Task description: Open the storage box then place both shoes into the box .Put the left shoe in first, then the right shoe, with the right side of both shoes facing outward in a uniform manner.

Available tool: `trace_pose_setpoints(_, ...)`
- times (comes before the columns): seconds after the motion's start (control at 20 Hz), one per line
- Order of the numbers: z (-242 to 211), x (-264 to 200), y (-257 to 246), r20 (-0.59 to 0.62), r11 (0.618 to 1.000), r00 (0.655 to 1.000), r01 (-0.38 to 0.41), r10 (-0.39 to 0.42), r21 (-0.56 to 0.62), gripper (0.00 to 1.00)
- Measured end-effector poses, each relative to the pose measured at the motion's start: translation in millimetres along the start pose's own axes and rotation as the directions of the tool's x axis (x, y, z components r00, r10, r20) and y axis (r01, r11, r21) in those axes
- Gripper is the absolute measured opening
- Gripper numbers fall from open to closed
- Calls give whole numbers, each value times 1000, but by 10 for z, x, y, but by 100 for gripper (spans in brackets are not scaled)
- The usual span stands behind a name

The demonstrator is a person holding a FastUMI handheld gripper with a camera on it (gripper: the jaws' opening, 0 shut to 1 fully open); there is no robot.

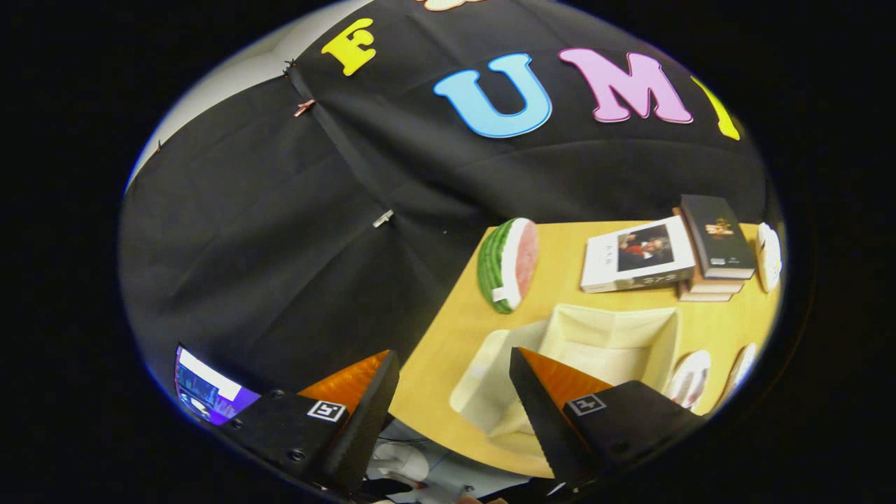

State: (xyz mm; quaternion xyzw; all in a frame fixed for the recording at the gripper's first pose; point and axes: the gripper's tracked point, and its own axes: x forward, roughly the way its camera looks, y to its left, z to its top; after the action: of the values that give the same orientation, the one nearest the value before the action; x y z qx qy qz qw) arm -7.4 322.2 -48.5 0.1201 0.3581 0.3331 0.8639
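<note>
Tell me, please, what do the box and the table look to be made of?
The box, lying open just beyond the open gripper, looks like cream fabric, matte: its walls are soft-edged and its lid flap sags and creases, though stiffer panels inside cannot be ruled out. The table seems to be light wood or wood-look laminate, smooth with a faint sheen; grain is too blurred to tell.

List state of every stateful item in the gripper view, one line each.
gripper: open, fingers apart, nothing between them, above the table edge.
storage box: open, lid flap folded down toward the gripper, no shoes inside.
shoes: outside the box, on the table beside it.
books: closed, stacked beyond the box.
watermelon slice: lying on the table, cut face up.
</note>
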Motion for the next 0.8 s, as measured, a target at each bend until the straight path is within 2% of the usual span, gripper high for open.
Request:
trace_pose_setpoints(0.25, -161, -430, -1213, 36, 968, 972, 236, -233, -84, 98)
trace_pose_setpoints(0.45, -488, -843, -2188, 24, 902, 907, 420, -420, -103, 99)
trace_pose_setpoints(0.65, -1039, -1017, -2876, -70, 866, 864, 499, -499, -18, 99)
trace_pose_setpoints(0.8, -1361, -1018, -3198, -139, 852, 842, 522, -521, -30, 99)
